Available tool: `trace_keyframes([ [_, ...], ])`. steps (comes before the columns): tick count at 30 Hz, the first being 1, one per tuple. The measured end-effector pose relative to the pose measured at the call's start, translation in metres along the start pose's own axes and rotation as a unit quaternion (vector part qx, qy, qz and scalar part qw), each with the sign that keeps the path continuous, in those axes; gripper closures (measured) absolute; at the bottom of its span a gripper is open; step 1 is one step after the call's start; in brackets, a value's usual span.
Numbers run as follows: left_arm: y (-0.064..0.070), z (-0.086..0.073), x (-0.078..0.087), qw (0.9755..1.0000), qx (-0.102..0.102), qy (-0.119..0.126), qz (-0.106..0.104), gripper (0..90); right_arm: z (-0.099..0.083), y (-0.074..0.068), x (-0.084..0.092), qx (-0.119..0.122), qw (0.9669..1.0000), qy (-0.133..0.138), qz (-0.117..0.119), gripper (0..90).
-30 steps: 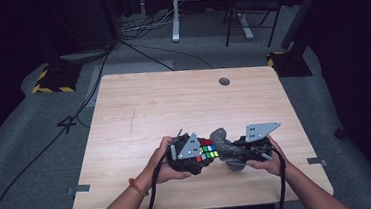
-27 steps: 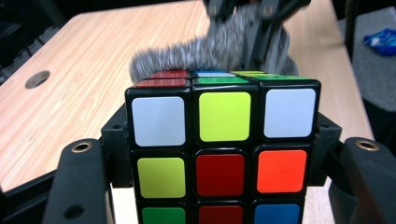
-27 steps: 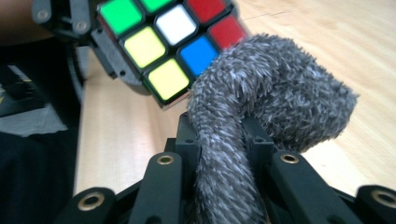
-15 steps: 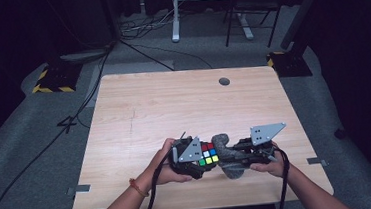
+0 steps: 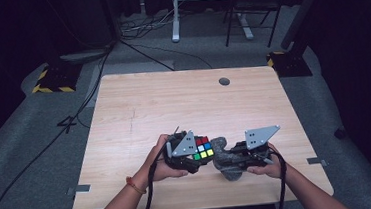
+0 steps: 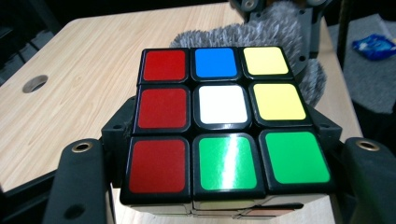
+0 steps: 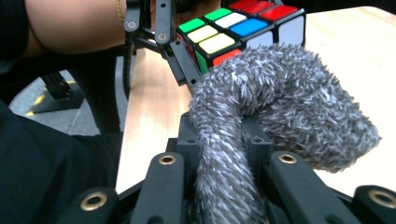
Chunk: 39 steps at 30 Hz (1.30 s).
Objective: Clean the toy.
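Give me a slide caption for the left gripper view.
Scrambled puzzle cube clamped in the left hand-held gripper, grey fuzzy cloth just behind it.

Setting: dim lab or studio. Wooden desk [image 5: 173,100] on grey carpet [image 5: 32,161], floor cables [image 5: 133,43], hazard-taped stand bases [image 5: 51,82], black surrounds.

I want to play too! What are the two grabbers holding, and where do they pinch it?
The left gripper pinches the puzzle cube by its two opposite sides. The right gripper pinches the fuzzy grey cloth at its bunched lower end.
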<state>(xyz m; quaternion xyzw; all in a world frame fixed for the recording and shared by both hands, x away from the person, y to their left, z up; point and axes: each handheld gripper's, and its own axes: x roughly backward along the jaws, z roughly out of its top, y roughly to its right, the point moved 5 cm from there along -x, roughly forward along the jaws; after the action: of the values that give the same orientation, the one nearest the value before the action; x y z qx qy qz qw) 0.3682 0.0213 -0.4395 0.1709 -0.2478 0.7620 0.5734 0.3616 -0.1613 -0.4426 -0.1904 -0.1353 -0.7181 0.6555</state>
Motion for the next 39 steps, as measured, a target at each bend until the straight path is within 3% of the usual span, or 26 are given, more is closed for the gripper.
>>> trace_keyframes([
  [3, 0.001, -0.002, -0.003, 0.9999, 0.010, -0.001, -0.010, 33.2, 0.004, 0.000, 0.002, 0.009, 0.9997, 0.013, -0.019, 74.9],
  [5, 0.005, -0.001, -0.008, 0.9998, 0.004, -0.007, -0.016, 33.2, 0.008, 0.001, 0.005, 0.010, 0.9992, 0.026, -0.030, 75.0],
  [6, 0.008, -0.001, -0.010, 0.9997, 0.002, -0.009, -0.021, 33.2, 0.008, 0.003, 0.006, 0.008, 0.9990, 0.025, -0.036, 74.9],
  [8, 0.011, 0.001, -0.011, 0.9999, -0.004, -0.010, -0.012, 33.2, 0.007, 0.006, 0.007, 0.004, 0.9989, 0.025, -0.039, 75.0],
  [10, 0.011, 0.004, -0.007, 0.9999, -0.002, 0.004, -0.013, 33.2, 0.004, 0.009, 0.006, -0.005, 0.9989, 0.014, -0.044, 75.0],
  [12, 0.009, 0.007, -0.002, 0.9998, 0.002, 0.018, -0.011, 33.3, 0.000, 0.011, 0.003, -0.013, 0.9993, 0.010, -0.034, 75.0],
  [15, 0.005, 0.006, 0.003, 0.9995, 0.009, 0.027, -0.012, 33.2, -0.007, 0.008, -0.003, -0.008, 0.9995, -0.015, -0.027, 74.9],
  [17, 0.004, 0.004, 0.003, 0.9998, 0.008, 0.021, -0.004, 33.3, -0.004, 0.005, -0.002, 0.000, 0.9997, -0.013, -0.020, 74.8],
  [20, 0.003, 0.000, -0.001, 0.9998, 0.010, 0.012, -0.010, 33.3, 0.006, -0.002, 0.004, 0.010, 0.9998, 0.013, -0.010, 74.5],
  [24, 0.011, -0.001, -0.008, 0.9997, -0.005, -0.003, -0.023, 33.3, 0.013, -0.004, 0.011, 0.019, 0.9991, 0.031, -0.021, 74.5],
  [27, 0.016, 0.001, -0.010, 0.9996, -0.009, -0.006, -0.027, 33.3, 0.013, -0.001, 0.012, 0.014, 0.9990, 0.025, -0.034, 74.6],
  [31, 0.014, 0.005, -0.004, 0.9995, -0.003, 0.014, -0.029, 33.3, 0.005, 0.004, 0.007, 0.001, 0.9993, 0.000, -0.037, 74.6],
  [39, 0.012, 0.001, -0.012, 0.9996, -0.001, -0.004, -0.029, 32.8, 0.013, -0.004, 0.008, 0.017, 0.9991, 0.033, -0.023, 74.6],
])
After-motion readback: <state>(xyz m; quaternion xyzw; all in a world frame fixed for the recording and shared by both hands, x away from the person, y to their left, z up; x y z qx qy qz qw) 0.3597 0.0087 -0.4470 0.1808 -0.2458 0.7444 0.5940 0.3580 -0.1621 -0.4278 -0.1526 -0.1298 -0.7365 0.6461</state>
